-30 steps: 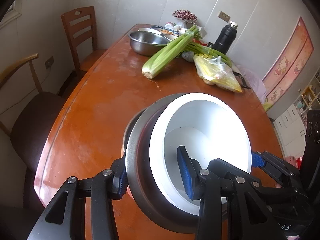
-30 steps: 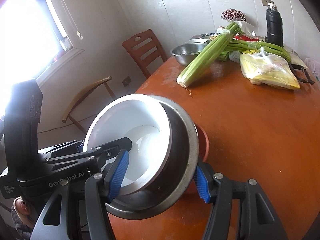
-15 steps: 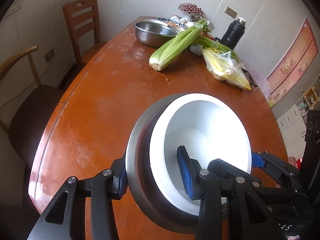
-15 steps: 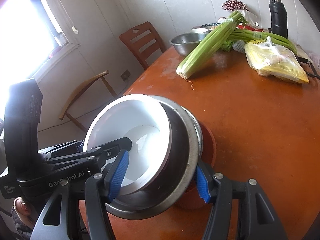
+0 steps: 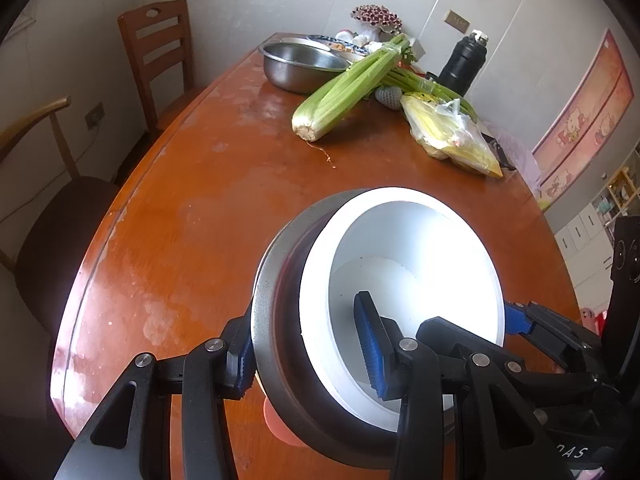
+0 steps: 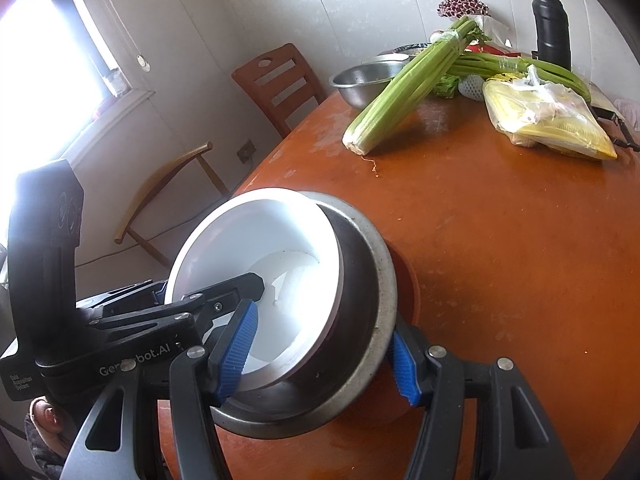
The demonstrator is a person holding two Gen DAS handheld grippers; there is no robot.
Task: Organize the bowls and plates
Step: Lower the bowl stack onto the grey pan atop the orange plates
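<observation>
White bowl [image 5: 416, 264] in grey metal bowl [image 5: 276, 320]; reddish-brown table [image 5: 192, 208]; green celery [image 5: 344, 88]; black flask [image 5: 464, 62].

Celery [image 5: 344, 88], black flask [image 5: 462, 64], yellow bag [image 5: 452, 136] on table [image 5: 192, 208].

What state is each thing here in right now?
white bowl: nested in the steel bowl.
steel bowl: clamped at its rim by both grippers.
left gripper: shut on the bowls.
right gripper: shut on the bowls.
black flask: upright, capped.
</observation>
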